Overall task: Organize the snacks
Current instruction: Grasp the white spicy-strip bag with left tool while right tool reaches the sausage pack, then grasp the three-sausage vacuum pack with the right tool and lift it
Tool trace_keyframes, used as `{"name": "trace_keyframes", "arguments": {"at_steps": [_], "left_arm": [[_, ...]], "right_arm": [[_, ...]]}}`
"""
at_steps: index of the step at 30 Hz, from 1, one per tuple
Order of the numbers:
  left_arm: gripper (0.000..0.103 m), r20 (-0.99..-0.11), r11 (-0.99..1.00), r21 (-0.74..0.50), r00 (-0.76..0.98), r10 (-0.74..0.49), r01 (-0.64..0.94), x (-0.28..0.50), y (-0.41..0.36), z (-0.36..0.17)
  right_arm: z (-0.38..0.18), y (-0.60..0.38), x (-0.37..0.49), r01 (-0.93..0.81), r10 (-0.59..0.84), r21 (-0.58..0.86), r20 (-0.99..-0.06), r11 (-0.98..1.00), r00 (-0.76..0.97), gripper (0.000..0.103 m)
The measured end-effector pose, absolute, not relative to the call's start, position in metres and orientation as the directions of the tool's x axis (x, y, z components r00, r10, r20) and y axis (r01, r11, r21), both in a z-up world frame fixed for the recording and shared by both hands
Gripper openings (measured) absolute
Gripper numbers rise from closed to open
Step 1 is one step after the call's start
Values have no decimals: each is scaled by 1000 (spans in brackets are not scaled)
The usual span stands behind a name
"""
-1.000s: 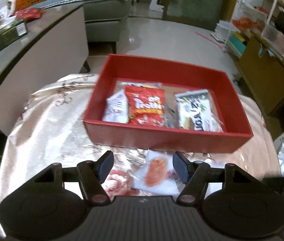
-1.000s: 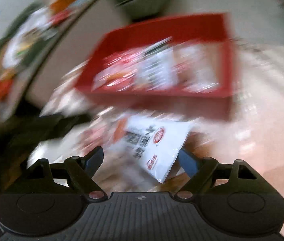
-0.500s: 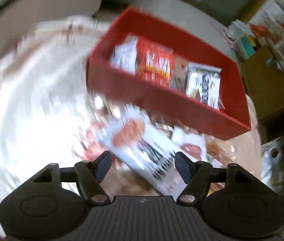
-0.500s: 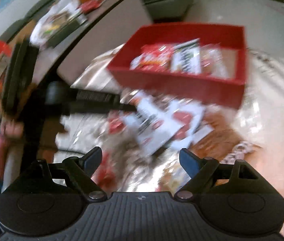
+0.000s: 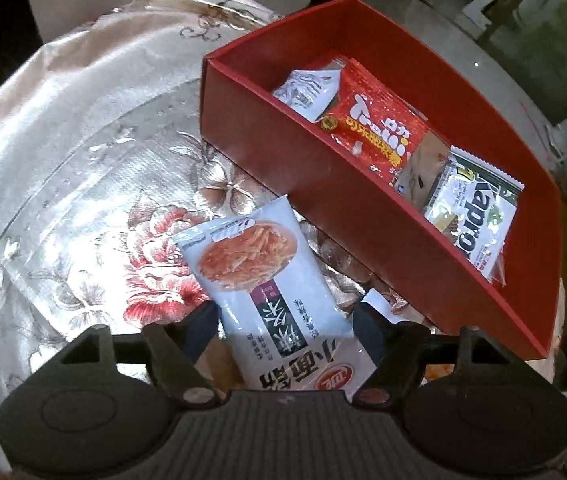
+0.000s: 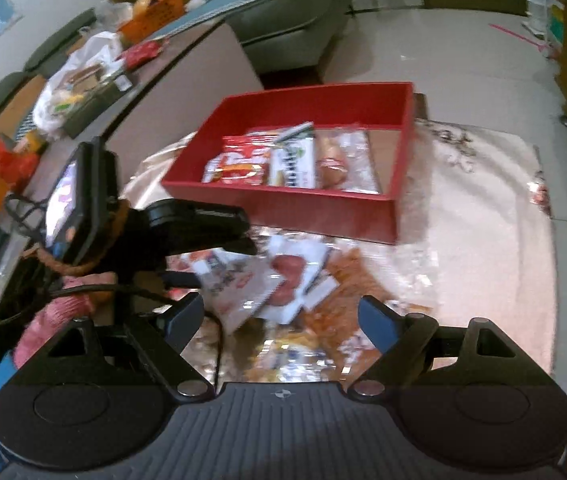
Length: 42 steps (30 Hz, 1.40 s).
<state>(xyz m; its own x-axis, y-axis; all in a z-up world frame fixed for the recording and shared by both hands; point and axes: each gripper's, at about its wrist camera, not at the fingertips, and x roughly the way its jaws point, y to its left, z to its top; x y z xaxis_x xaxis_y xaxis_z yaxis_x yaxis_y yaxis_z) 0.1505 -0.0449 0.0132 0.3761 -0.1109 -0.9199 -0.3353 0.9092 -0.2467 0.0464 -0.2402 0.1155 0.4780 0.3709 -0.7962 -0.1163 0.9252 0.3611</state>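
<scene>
A red box [image 5: 323, 200] stands on the floral tablecloth and holds a red snack packet [image 5: 375, 128], a white packet [image 5: 307, 88] and a green-white packet [image 5: 471, 216]. A white noodle-snack packet [image 5: 259, 272] lies in front of the box, its lower half between the fingers of my open left gripper [image 5: 283, 320]. My right gripper [image 6: 281, 318] is open and empty, raised above several loose packets [image 6: 283, 280] on the table. The red box [image 6: 283, 204] and the left gripper's body [image 6: 187, 228] show in the right wrist view.
A shiny floral tablecloth [image 5: 83, 160] covers the round table. A long counter [image 6: 83, 80] with bags and clutter runs at the left. A sofa [image 6: 291, 8] stands behind, and tiled floor [image 6: 463, 52] lies beyond the table.
My left gripper has dropped and moved in over the white noodle-snack packet, which now lies between its fingers. My right gripper has pulled back and up from the loose packets.
</scene>
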Motion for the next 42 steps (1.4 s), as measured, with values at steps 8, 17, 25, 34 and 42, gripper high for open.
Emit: {"name": "trace_keyframes", "arguments": {"at_steps": [8, 17, 25, 34, 42], "left_arm": [[49, -933, 985, -111, 355, -59, -129, 115, -25, 18], [46, -933, 993, -76, 345, -103, 89, 81, 2, 30], [46, -933, 978, -166, 301, -198, 129, 79, 12, 22], [54, -930, 970, -188, 288, -227, 154, 81, 17, 19], [76, -928, 958, -160, 295, -228, 236, 76, 3, 12]], "right_arm": [[107, -242, 48, -107, 337, 325, -820, 940, 464, 88], [88, -234, 64, -85, 250, 237, -865, 968, 436, 88], [86, -194, 100, -63, 326, 335, -831, 940, 451, 87], [32, -150, 136, -42, 204, 202, -920, 979, 336, 89], [20, -128, 126, -173, 183, 130, -922, 976, 341, 103]]}}
